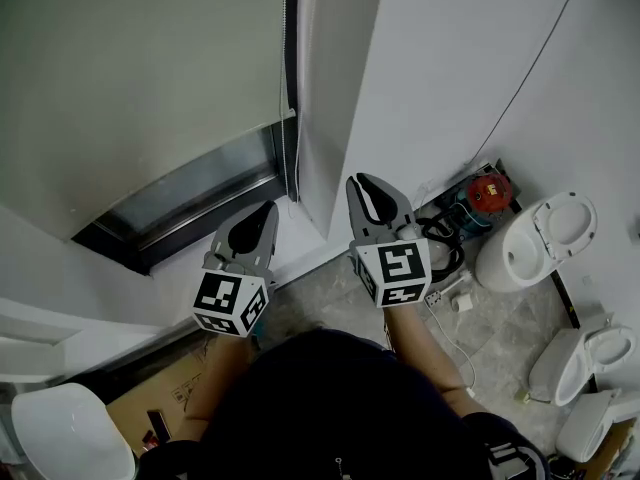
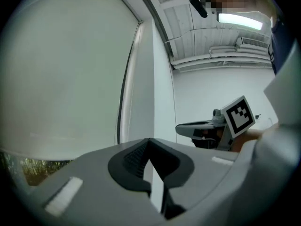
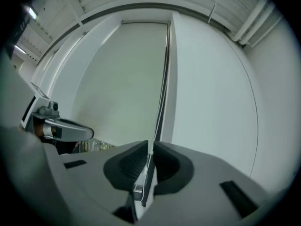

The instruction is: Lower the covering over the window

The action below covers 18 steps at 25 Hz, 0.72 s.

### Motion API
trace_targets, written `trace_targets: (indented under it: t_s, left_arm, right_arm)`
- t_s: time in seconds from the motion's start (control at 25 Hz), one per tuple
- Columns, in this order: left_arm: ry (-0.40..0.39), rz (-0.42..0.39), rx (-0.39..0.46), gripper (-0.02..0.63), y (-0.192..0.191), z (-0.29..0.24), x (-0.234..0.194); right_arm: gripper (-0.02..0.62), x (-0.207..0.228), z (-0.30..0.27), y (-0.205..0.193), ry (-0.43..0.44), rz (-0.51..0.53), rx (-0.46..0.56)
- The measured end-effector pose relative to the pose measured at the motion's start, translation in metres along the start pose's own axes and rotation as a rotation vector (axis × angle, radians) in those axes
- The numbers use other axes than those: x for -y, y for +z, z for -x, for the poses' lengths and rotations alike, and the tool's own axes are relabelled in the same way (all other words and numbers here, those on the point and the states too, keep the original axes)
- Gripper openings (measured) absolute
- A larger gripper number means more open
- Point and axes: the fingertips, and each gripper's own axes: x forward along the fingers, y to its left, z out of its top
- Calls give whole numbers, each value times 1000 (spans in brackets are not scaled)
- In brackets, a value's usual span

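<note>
Right tool (image 3: 149, 147) is clamping the vertical cord (image 3: 161, 93) beside the blind (image 1: 140, 88); left tool (image 1: 262, 218), shut and apparently empty, is hovering just left of that cord.

text: none legible | signs: black-and-white square marker patterns — no letters or digits — on the cube (image 1: 230, 303) of the left gripper (image 1: 265, 210) and the cube (image 1: 397, 271) of the right gripper (image 1: 362, 181) | elsewhere, near or far: no print can be made out

white toilet (image 1: 540, 240), second toilet (image 1: 590, 358), red round object (image 1: 489, 193), cardboard box (image 1: 140, 408), tiled floor (image 1: 500, 308)
</note>
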Motion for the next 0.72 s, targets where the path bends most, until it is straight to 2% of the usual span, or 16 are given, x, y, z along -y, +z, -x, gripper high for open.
trace_targets:
  t_s: [0.2, 0.36, 0.48, 0.72]
  left_arm:
    - [78, -34, 70, 11, 30, 9, -10]
    - [107, -53, 94, 11, 47, 14, -13]
    - [115, -63, 98, 11, 52, 17, -14]
    - [125, -62, 85, 12, 50, 19, -16]
  right_arm:
    - [12, 9, 19, 38, -46, -5, 102]
    - [12, 14, 29, 57, -75, -2, 152]
    - [12, 14, 30, 60, -82, 15, 158]
    - [12, 2, 24, 52, -41, 29, 129]
